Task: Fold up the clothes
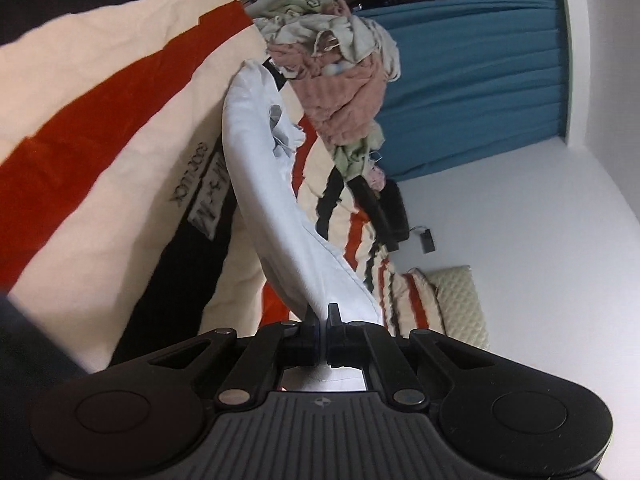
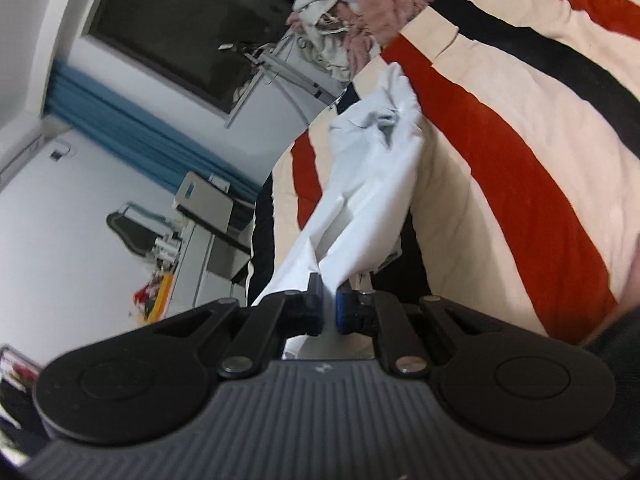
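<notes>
Left wrist view — left tool [image 1: 323, 318] clenched on pale garment [image 1: 264, 184]; right tool [image 2: 329, 306] pinches it too.

- Both wrist views are evenly and fairly brightly lit by soft indoor light; the white wall [image 1: 540, 220] reads clean, without hard shadows.
- The window [image 2: 180, 32] is dark, with small bright reflections of a lamp near its top edge.
- Strong fisheye bending: the blue curtain [image 1: 480, 80] and the striped bedcover [image 2: 520, 120] curve hard toward the edges, and the corners darken to black.
- The pale garment [image 1: 272, 200] is slightly washed out, its folds shaded faintly grey.
- Mild softness overall; the shelf clutter [image 2: 160, 280] at the left of the right view is blurred.
- The black tool body [image 2: 320, 380] shows dull highlights.
</notes>
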Motion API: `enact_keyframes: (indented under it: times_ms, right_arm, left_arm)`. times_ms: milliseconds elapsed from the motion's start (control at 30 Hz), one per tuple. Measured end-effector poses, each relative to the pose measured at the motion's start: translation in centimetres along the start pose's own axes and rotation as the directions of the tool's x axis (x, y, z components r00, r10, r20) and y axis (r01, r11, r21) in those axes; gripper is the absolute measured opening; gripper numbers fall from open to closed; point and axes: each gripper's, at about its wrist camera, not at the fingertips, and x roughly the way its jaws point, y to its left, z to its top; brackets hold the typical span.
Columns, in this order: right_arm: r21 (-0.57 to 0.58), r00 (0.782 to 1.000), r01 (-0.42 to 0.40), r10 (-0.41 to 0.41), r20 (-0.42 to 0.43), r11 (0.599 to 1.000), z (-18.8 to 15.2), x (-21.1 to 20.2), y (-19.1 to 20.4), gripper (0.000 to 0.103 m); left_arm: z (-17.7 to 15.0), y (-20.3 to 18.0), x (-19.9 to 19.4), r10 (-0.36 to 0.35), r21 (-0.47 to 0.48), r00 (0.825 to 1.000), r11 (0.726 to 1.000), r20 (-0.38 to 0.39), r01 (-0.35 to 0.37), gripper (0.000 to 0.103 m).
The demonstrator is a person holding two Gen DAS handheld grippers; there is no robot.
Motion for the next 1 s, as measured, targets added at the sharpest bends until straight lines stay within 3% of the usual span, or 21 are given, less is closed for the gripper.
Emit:
enact_keyframes:
  times_ms: [167,300,467,633,833,1000]
  right_arm:
    - [-0.03,0.997,0.043,-0.045,-0.056,0.999,-3.1,-1.1,-0.5,0.009]
    - [0.052,0.996,0.066,-0.063,-0.065,0.996,-3.3,1.6,-2.2,0.009]
    - [0.112,0.997,0.081,-0.079,-0.025,0.99,0.3,5.8,-2.5,0.009]
    - [0.12,0.996,0.083,-0.086,0.026,0.989,5.5,10.9,-2.1,0.01]
    - [0.015,0.995,0.063,-0.064,0.077,0.998,12.1,18.7,-1.9,0.01]
    - [-0.115,0.994,0.06,-0.049,0.093,0.992,15.9,25.4,-3.4,0.01]
  left_arm:
    - [-3.1,0.6,-3.0,0.081,-0.023,0.996,0.996,-0.045,-0.082,0.002]
    - [-2.2,1.2,-1.3,0.117,-0.057,0.992,0.991,-0.048,-0.119,0.002]
    - [2.9,0.5,3.7,0.158,-0.056,0.987,0.986,-0.008,-0.158,0.002]
    - [9.4,-2.1,8.8,0.185,0.01,0.981,0.983,0.05,-0.186,0.002]
    - [16.9,-4.0,15.6,0.224,0.133,0.963,0.961,0.149,-0.244,0.002]
    - [21.7,-2.6,22.7,0.273,0.244,0.939,0.915,0.209,-0.32,0.002]
